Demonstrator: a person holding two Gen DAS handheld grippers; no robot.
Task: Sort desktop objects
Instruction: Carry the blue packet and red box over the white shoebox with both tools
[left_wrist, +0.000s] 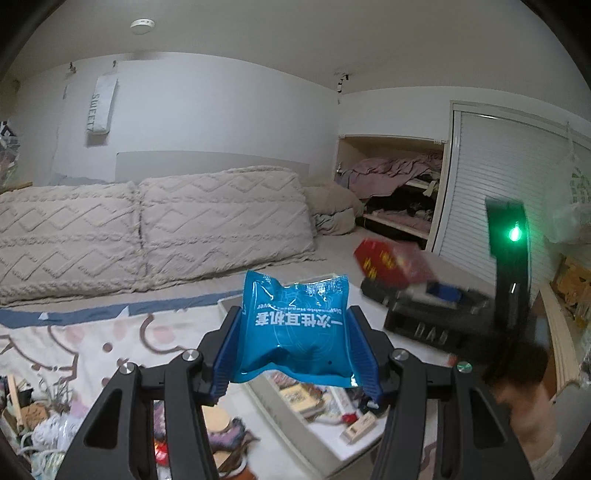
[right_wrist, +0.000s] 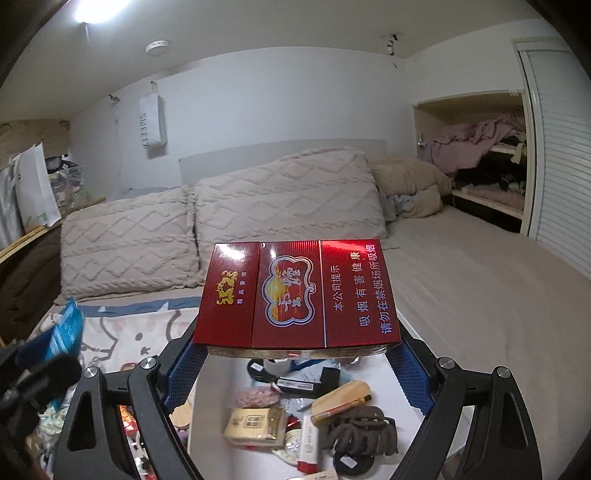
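Between the left gripper's (left_wrist: 295, 343) blue pads a puffy blue sachet (left_wrist: 295, 325) was clamped by its side edges; light and soft, it looked apt to crumple. The right gripper (right_wrist: 295, 343) gripped a stiff red carton (right_wrist: 295, 295) across its width. Below lay a white tray (right_wrist: 399, 369) of oddments, pillows (right_wrist: 221, 221) beyond.

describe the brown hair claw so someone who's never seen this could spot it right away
Start at the white tray below the right gripper, which holds a red cigarette box. Look to the tray's near right part, just under a tan tube. The brown hair claw lies there, the only thing with curved interlocking teeth.
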